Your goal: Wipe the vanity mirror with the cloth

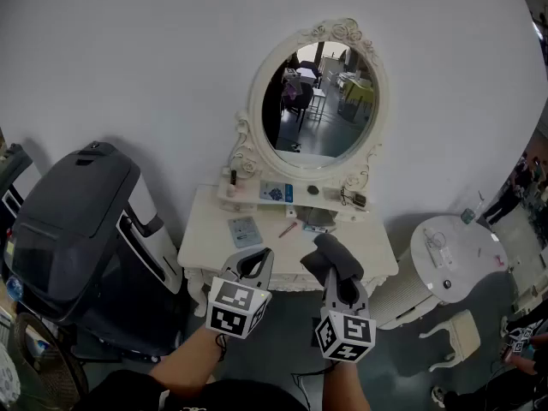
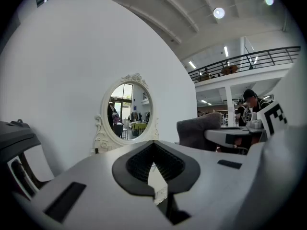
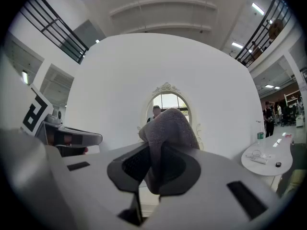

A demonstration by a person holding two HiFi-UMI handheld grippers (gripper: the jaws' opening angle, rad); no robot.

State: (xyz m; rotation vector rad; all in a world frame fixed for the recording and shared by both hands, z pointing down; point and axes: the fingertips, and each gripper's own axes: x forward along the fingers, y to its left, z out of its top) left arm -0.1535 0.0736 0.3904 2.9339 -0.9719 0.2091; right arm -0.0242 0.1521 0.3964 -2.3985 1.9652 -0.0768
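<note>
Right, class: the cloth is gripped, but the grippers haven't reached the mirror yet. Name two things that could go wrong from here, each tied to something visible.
1. The cloth is pinched in the right gripper with most of it bunched beyond the jaws; pressing on the mirror might pull it loose.
2. A small bottle stands on the shelf under the mirror; a low reach could knock it over.

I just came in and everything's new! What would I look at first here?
Probably the fancy white oval mirror on the vanity against the wall, straight ahead. Next, the grey cloth pinched in the right gripper, low in front of it; the left gripper beside it holds nothing.
</note>
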